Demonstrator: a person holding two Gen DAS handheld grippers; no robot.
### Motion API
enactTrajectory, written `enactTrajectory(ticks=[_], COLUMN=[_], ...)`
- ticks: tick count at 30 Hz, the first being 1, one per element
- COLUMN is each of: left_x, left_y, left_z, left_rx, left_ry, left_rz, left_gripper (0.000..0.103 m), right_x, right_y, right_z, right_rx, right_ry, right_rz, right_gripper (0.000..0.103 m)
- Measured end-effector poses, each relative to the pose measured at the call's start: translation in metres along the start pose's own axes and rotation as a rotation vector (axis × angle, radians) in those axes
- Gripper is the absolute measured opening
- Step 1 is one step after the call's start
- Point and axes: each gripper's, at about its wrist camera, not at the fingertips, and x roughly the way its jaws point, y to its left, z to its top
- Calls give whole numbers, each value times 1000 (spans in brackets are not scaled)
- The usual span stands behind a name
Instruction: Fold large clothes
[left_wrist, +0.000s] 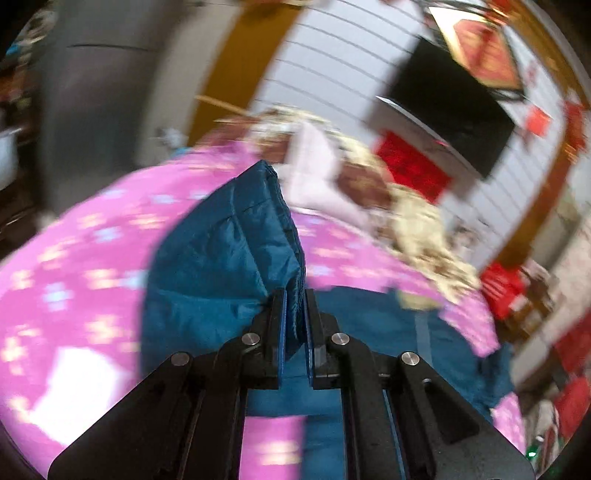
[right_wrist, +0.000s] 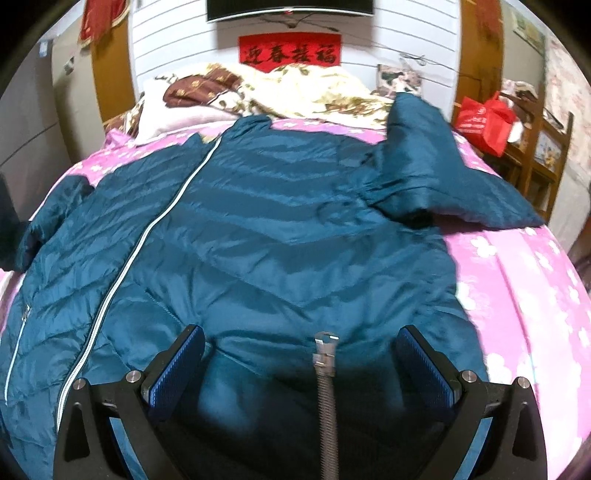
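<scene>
A large teal quilted puffer jacket (right_wrist: 280, 221) lies spread on a bed with a pink flowered sheet (right_wrist: 524, 280). Its white zipper (right_wrist: 147, 229) runs diagonally at the left. One sleeve (right_wrist: 417, 147) is raised at the upper right. My left gripper (left_wrist: 295, 295) is shut on a sleeve of the jacket (left_wrist: 236, 236) and holds it up above the bed; this view is blurred. My right gripper (right_wrist: 301, 341) is open and empty, just above the jacket's near hem, with a zipper pull (right_wrist: 325, 350) between its fingers.
A cream and brown floral quilt (right_wrist: 295, 92) and a pale pillow (right_wrist: 166, 114) are piled at the head of the bed. A red bag (right_wrist: 487, 122) sits on wooden shelving at the right. A dark screen (right_wrist: 291, 9) hangs on the wall behind.
</scene>
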Motion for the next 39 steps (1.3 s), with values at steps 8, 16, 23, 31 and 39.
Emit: enactTrajectory(ticks=[8,16,23,31,39], left_x=[81,125,107,71,24], left_y=[-199,-299,-216,-52,-8], left_z=[-21,-70,-72,-84,-148], left_rx=[153,239,221,10,-18], left_ry=[124,227,158,94,44], left_rz=[-286,-336,-102,414,604], left_gripper=[7,8,70,70,71], right_x=[-17,-14,-15,-33,7], right_y=[-48,-68,-64,-32,101], right_z=[-7,-10,-8,3,92], right_rx=[85,99,134,95,20], right_ry=[24,54,51,-95,-88], right_rz=[-99,-114,-2,78,368], right_gripper=[103,103,103,103,103])
